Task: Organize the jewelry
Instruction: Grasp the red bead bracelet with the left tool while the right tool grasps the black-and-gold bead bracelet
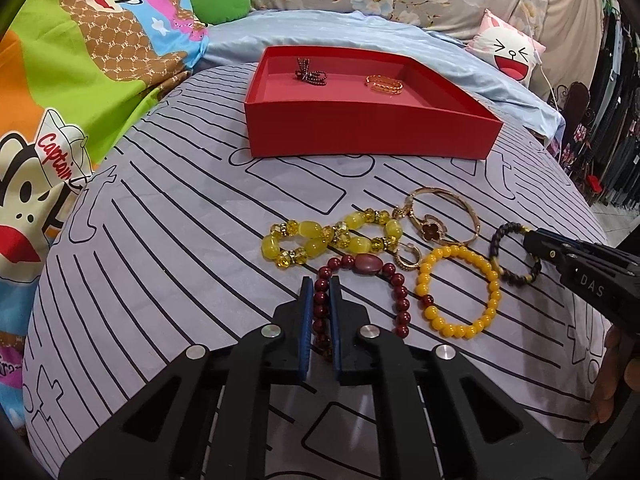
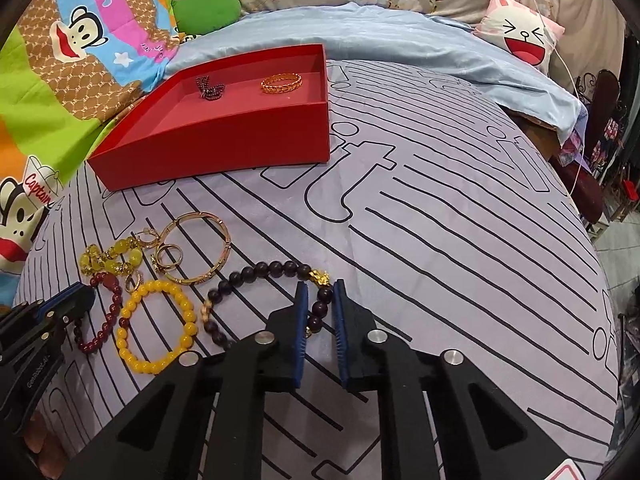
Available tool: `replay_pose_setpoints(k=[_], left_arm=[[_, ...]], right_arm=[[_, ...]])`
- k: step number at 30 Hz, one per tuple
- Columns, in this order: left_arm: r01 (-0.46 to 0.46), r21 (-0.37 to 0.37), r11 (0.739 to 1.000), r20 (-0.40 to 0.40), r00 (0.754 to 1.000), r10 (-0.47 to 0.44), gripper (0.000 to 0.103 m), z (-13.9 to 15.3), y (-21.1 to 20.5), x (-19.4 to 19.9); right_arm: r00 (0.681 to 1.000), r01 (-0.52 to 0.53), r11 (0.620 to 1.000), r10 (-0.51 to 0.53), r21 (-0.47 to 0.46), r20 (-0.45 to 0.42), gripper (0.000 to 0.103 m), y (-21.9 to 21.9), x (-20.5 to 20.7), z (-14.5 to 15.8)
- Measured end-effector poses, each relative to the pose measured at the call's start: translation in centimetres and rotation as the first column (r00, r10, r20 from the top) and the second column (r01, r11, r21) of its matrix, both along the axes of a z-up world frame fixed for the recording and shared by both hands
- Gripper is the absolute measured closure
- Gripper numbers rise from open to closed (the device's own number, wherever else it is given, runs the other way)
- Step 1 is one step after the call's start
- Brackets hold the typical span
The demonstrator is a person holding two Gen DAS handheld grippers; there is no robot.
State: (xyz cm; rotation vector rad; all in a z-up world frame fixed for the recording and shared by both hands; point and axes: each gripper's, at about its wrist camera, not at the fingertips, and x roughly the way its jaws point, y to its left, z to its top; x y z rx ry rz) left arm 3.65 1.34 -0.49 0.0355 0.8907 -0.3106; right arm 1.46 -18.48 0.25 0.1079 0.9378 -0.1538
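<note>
Evidently both grippers straddle beads at once: the left gripper [image 1: 319, 286] has its jaws narrowly apart around one side of the dark red bracelet [image 1: 362, 264], and the right gripper [image 2: 320, 290] stands with jaws slightly apart around the dark purple bracelet [image 2: 260, 272], neither visibly clamped. Both bracelets lie on the bed in a loose cluster with a yellow bead bracelet [image 1: 460, 288], a chunky lemon-yellow one [image 1: 328, 238] and a gold bangle [image 1: 444, 216] — well short of the red tray [image 1: 360, 128], which already holds a gold ring-like band [image 1: 384, 83] and a dark beaded piece [image 1: 310, 73].

The risk, as I judge it, is round beads rolling out of a shallow pinch, or the red strand dragging the small gold hoop [image 1: 408, 258] touching it.

The striped sheet [image 2: 440, 220] is soft and rounded, so pressing down may bury the fingers in fabric. Cartoon bedding, a blue blanket and a pillow crowd behind — a cluttered bedroom.
</note>
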Motion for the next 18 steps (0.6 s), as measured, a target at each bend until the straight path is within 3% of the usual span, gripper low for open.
replay_pose_setpoints(k=[8,18], left_arm=[[0.003,-0.054,0.999,-0.032,0.999,-0.005,0.096,0.4,0.3,-0.3],[0.008,-0.105,0.994,-0.005,1.0,-0.008,0.096,2.9,0.5,-0.1]], right_arm=[[1.0,0.013,1.0,-0.014,0.025,0.025,0.095,-0.5,-0.9,1.1],[0.998,0.0,0.999,-0.003,0.04,0.068,0.095,-0.6,-1.3,3.2]])
